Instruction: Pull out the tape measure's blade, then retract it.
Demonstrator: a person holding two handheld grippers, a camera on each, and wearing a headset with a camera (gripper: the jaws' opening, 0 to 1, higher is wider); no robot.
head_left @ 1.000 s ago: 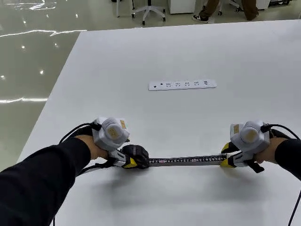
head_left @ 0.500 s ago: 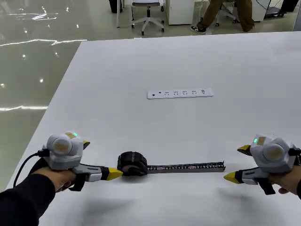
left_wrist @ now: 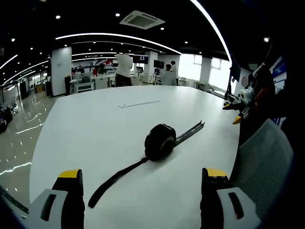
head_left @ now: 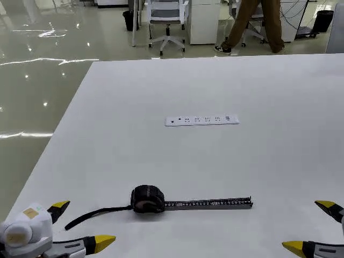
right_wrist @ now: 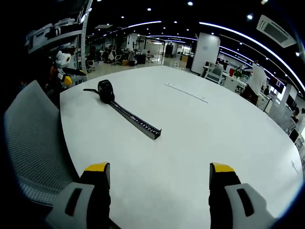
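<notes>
So the round black tape measure (head_left: 148,199) is just lying on the white desk (head_left: 269,107), clear of both grippers. Its marked metal blade (head_left: 208,203) is pulled out to the right and its black wrist strap (head_left: 97,216) trails off left. The left gripper (head_left: 81,222) sits near the strap end, yellow-tipped fingers (left_wrist: 70,174) spread wide, holding nothing. The right gripper (head_left: 309,226) is the same deal, wide open and empty, out past the blade tip. A long white power strip (head_left: 201,120) lies farther back.

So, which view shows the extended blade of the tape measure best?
The head view: the blade lies side-on, whole from the case to its tip, markings visible. The left gripper view foreshortens it behind the case; the right gripper view shows it slanting away, tip nearest.
</notes>
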